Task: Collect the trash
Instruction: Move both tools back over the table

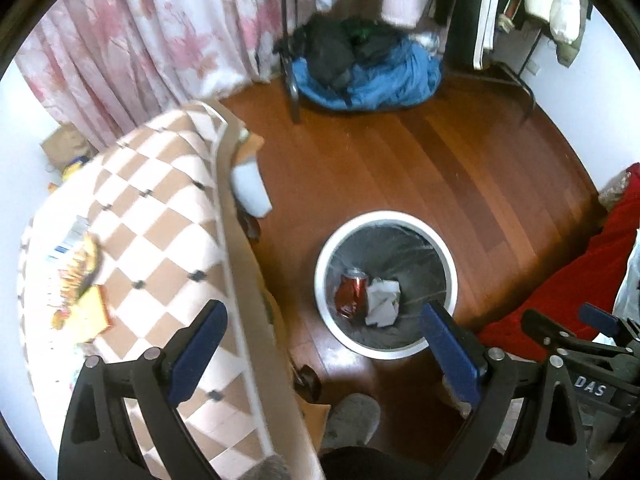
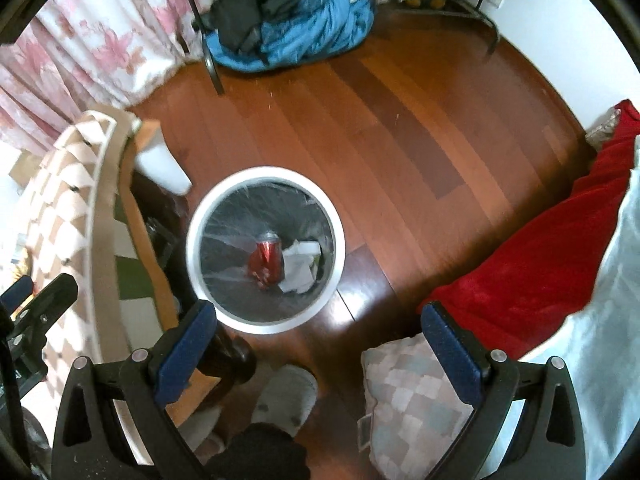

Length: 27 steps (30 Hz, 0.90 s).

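One white-rimmed trash bin (image 1: 442,248) on wooden floor (image 1: 460,152), one red can (image 1: 352,290) and one crumpled paper (image 1: 382,300) contained inside, left gripper (image 1: 324,350) and right gripper (image 2: 320,344) both held apart, empty.

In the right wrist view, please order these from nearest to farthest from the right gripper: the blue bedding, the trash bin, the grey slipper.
From the right gripper:
1. Slipper, just below, between the fingers.
2. Bin, ahead, slightly left.
3. Bedding, far across the floor.

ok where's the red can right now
The can lies at the bottom of the white bin on the wood floor, beside crumpled paper on its right; both views show it, between the checkered table and the red blanket.
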Each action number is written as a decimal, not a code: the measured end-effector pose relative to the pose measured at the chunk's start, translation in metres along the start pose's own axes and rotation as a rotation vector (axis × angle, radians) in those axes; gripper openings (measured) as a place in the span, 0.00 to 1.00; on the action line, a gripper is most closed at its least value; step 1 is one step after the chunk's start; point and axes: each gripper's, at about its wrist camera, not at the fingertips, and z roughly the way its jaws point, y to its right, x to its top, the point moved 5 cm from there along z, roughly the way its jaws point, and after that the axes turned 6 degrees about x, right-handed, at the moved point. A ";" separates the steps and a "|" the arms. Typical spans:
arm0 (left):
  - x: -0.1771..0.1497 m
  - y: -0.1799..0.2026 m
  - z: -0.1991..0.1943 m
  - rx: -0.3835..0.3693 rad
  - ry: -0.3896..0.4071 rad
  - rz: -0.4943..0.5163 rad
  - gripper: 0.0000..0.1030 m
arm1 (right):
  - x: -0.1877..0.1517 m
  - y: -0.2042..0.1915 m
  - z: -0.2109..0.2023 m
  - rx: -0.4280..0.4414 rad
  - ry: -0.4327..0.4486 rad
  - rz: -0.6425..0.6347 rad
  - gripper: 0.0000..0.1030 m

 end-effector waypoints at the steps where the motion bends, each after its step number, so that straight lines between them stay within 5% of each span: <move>1: 0.000 -0.005 -0.009 0.007 0.014 -0.004 0.96 | -0.001 -0.003 -0.011 0.007 0.017 0.002 1.00; 10: -0.003 -0.068 -0.079 0.009 0.132 -0.097 0.96 | -0.012 -0.045 -0.100 0.063 0.163 0.006 1.00; 16: -0.022 -0.140 -0.091 0.050 0.155 -0.167 0.96 | -0.026 -0.112 -0.127 0.145 0.194 -0.039 1.00; 20: -0.056 -0.201 -0.073 0.132 0.109 -0.199 0.96 | -0.047 -0.174 -0.104 0.194 0.134 -0.112 1.00; 26: -0.120 -0.277 -0.004 0.221 -0.068 -0.192 0.96 | -0.098 -0.271 -0.021 0.286 -0.051 -0.213 0.99; 27: -0.129 -0.285 0.011 0.223 -0.100 -0.176 0.96 | -0.105 -0.279 -0.009 0.300 -0.070 -0.217 0.90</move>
